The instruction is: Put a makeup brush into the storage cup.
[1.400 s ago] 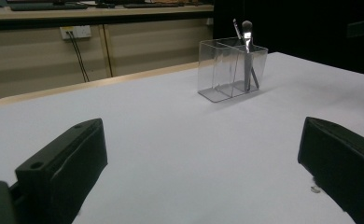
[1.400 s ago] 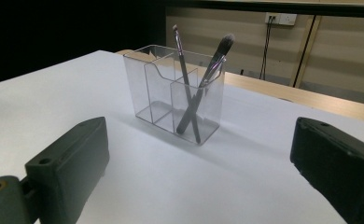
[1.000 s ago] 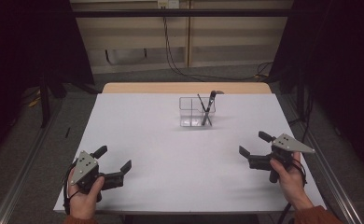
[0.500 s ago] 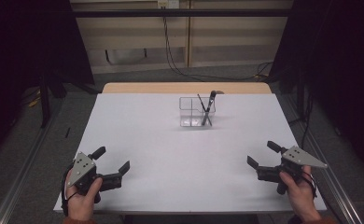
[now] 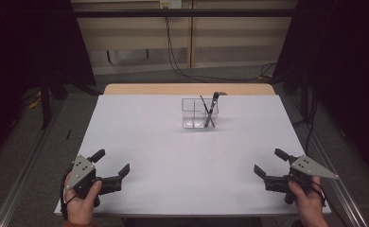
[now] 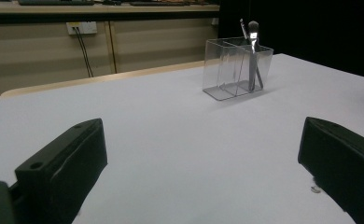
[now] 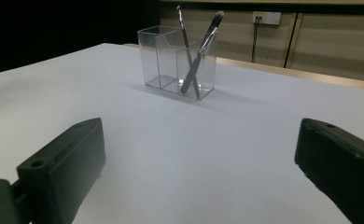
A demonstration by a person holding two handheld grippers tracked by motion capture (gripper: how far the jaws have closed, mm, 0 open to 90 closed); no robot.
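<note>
The clear holder (image 5: 199, 114) with two brushes (image 5: 211, 109) crossed in its right compartment is seen at the far middle of the white surface (image 5: 173, 156). The left claw (image 5: 111, 164) is held wide at the near left; the right claw (image 5: 271, 163), equally wide, at the near right, both well apart from it.

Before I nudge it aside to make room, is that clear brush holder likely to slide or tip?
The holder looks like thin clear plastic, so probably light; it may slide easily on the smooth white table. Both brushes lean crossed in one end compartment and rise above the rim, so a high push could tip it or rattle them. Push low, I'd guess.
</note>
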